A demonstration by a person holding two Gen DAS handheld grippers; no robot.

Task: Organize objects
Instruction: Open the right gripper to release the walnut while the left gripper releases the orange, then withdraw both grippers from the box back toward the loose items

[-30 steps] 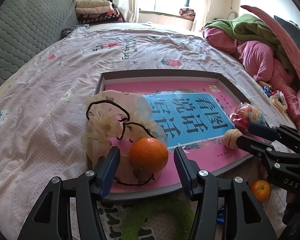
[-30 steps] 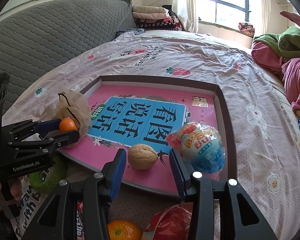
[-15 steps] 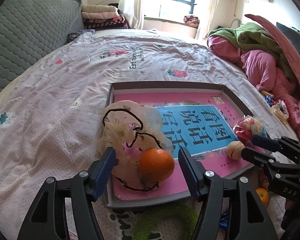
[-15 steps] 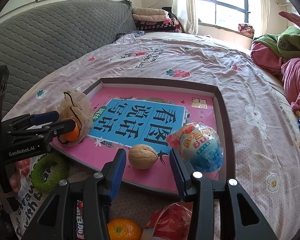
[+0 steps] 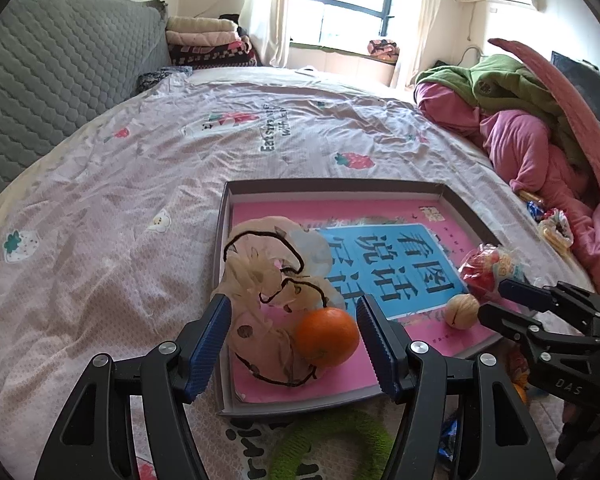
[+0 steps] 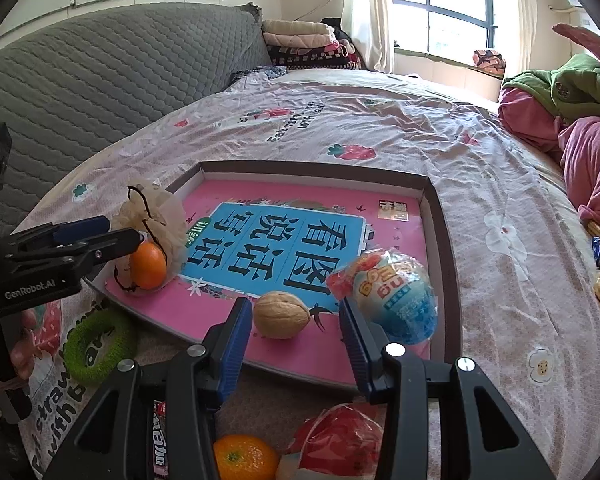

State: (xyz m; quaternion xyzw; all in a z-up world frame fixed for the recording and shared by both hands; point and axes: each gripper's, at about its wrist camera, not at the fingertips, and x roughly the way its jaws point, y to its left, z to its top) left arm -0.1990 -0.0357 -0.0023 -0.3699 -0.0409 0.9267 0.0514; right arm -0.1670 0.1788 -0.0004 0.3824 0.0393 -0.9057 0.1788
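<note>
A shallow tray (image 5: 332, 184) with a pink and blue printed sheet lies on the bed. At its near left corner an orange (image 5: 327, 342) rests against a beige mesh pouch (image 5: 260, 276) with a black cord. My left gripper (image 5: 292, 312) stands open just short of them; its blue pads are clear of the orange. The right wrist view shows the same orange (image 6: 148, 266) beside the left gripper (image 6: 120, 229). A walnut (image 6: 282, 314) lies on the tray in front of my open right gripper (image 6: 295, 308), untouched. An egg-shaped wrapped toy (image 6: 396, 300) sits right of it.
Below the tray's near edge lie a green fuzzy ring (image 6: 96, 346), a second orange (image 6: 244, 458), a red packet (image 6: 340, 440) and a candy bar (image 6: 160, 444). Pink and green bedding (image 5: 520, 128) is piled at the right. A grey padded headboard (image 6: 100, 72) lines the left.
The left gripper's jaws have widened and drawn back a little from the orange, which stays on the tray. The right gripper and the walnut have not moved.
</note>
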